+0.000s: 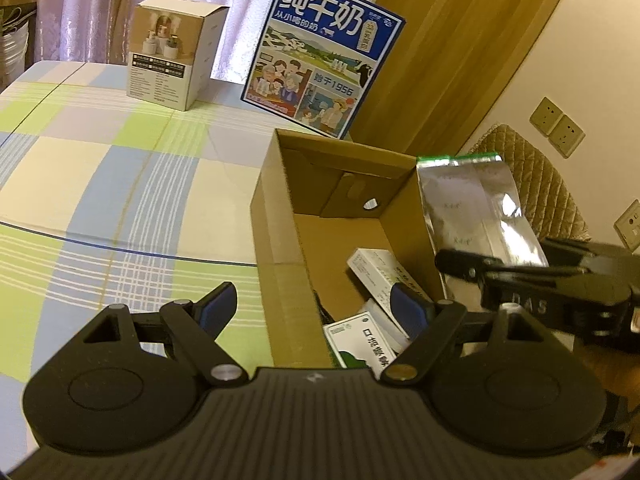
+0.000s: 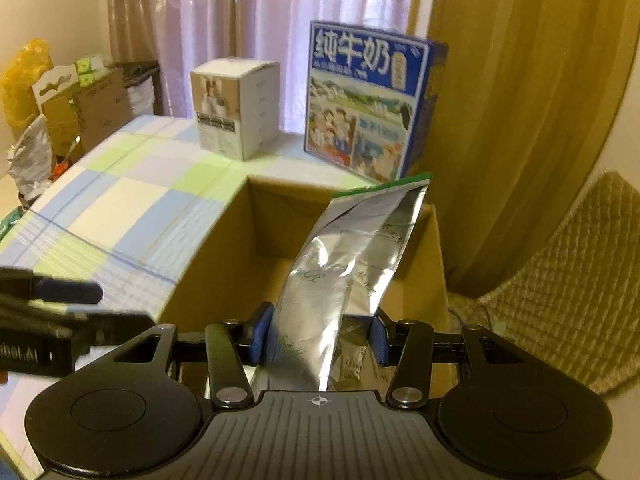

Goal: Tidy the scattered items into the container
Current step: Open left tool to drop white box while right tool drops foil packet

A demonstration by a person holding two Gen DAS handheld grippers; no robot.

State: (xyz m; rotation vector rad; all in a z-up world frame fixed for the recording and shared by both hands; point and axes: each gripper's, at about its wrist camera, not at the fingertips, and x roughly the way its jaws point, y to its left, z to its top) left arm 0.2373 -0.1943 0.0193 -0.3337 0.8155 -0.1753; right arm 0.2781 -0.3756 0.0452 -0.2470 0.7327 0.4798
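1. The tabletop, under a checked cloth of green, blue and cream squares, carries everything in view
2. A blue milk carton case printed with cartoon figures stands upright at the far edge, just behind the container
3. The cardboard box, the container, sits open on the cloth near the right side; two white medicine boxes lie on its floor, one leaning over the other, green-marked one
4. A white product box stands upright well to the left of the milk case
5. The silver foil pouch, with a green strip at its top, is held above the open box, tilted up and away over the right wall
6. The right gripper has its jaws clamped on the lower end of the pouch, blue pads pressing both sides
7. The left gripper hovers over the box's near left wall with jaws spread wide, holding nothing; one fingertip is outside the box, the other above the medicine boxes
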